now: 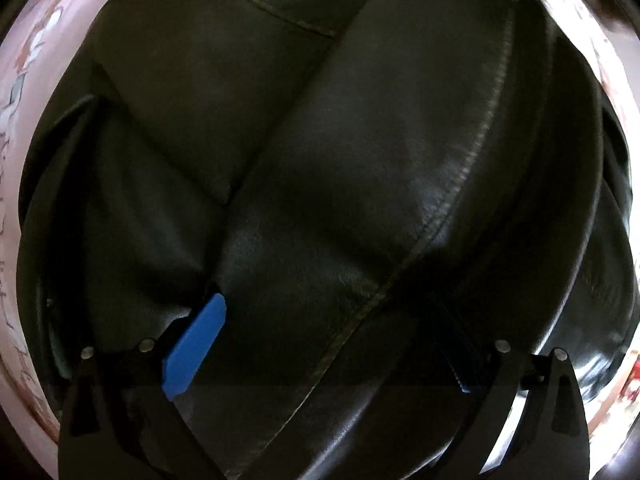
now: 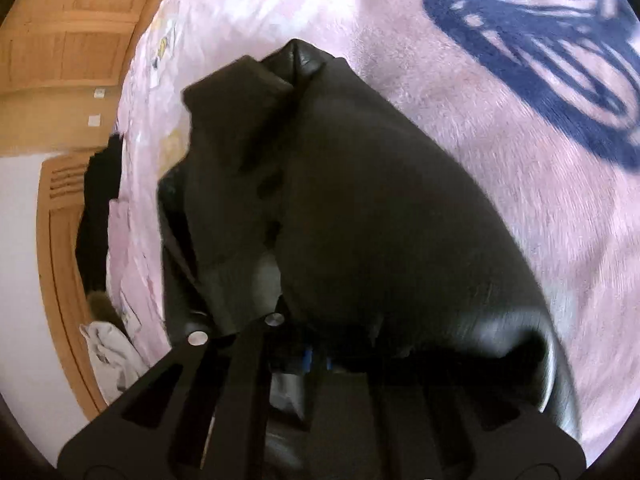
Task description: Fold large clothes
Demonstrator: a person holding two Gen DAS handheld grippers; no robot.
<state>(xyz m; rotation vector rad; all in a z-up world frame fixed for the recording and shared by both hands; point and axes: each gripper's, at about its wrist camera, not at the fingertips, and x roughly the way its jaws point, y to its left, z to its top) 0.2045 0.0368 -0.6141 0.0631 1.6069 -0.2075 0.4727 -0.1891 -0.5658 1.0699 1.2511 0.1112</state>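
While no writing is readable, the black leather jacket (image 2: 360,200) covers the pink blanket (image 2: 460,92).

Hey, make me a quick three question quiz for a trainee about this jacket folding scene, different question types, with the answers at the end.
1. True or false: the black leather jacket lies on a bare wooden table.
2. Multiple choice: what colour are the pads on the left gripper? A red, B blue, C white.
3. Short answer: what is the right gripper doing with the jacket?

Key
1. False. It lies on a pink blanket with a dark blue print.
2. B. One blue pad shows clearly; the jaws stand wide apart over the leather.
3. Its jaws are shut on a fold of the jacket.
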